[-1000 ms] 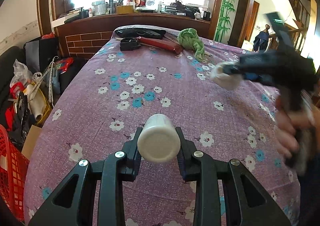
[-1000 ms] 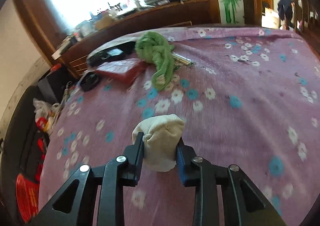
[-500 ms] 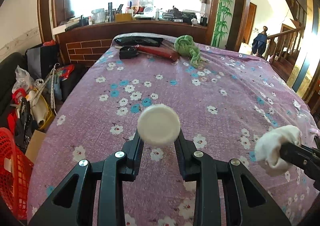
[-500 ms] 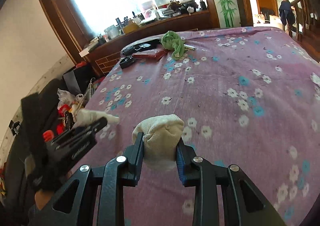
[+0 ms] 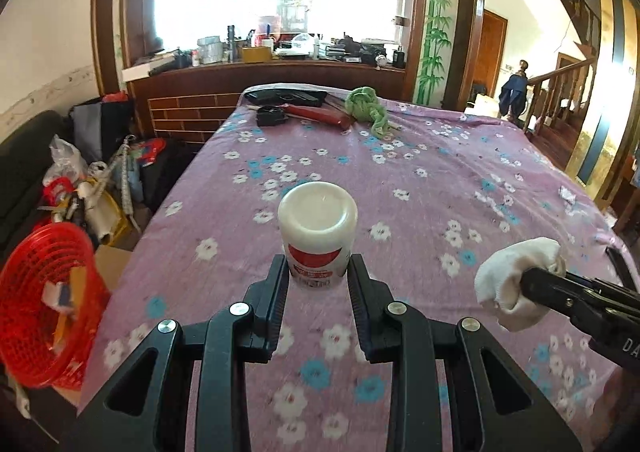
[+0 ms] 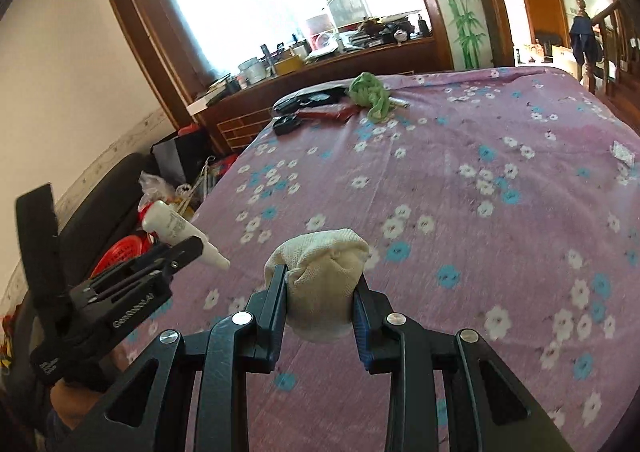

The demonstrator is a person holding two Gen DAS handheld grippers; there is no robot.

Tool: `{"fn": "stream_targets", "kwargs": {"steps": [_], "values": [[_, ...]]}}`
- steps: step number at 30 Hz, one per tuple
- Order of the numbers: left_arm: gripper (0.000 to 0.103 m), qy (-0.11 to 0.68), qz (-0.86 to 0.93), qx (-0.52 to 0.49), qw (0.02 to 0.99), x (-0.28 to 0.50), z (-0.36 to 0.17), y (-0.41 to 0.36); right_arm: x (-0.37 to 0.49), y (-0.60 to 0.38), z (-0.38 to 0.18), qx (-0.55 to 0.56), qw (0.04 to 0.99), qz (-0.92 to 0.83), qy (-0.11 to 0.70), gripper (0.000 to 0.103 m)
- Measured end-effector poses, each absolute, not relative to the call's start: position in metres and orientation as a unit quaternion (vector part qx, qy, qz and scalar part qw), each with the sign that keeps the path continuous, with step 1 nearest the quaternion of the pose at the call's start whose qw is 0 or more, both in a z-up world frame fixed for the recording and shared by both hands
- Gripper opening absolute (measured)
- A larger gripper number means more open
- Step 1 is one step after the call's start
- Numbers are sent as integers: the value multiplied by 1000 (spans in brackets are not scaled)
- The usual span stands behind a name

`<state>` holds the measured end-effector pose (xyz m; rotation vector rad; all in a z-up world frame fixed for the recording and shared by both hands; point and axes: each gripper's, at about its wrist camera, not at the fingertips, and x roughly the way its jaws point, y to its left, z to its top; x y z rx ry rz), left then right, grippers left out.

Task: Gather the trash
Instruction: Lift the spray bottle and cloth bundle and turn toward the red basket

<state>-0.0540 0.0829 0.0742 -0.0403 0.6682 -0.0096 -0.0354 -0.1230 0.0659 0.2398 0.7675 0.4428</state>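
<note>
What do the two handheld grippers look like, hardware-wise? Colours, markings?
Both are matte black. The left gripper has angular cut-out linkage arms, silver pivot screws and black ribbed pads. The right gripper is the same build, but with blue on one finger pad. Pale lettering on their bodies, unreadable. No cables or sleeves visible.

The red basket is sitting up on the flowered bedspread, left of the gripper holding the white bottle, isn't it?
Not quite. The red basket is to the left of the left gripper holding the white bottle, but it stands off the flowered bedspread, down beside its edge. The left wrist view shows this.
</note>
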Motion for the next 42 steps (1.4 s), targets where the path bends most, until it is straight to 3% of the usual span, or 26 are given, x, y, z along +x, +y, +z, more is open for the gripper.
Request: {"fn": "stream_targets", "kwargs": {"steps": [42], "values": [[29, 328, 25, -7, 944, -92, 60, 100, -50, -90, 65, 80, 891, 233, 381, 32]]}}
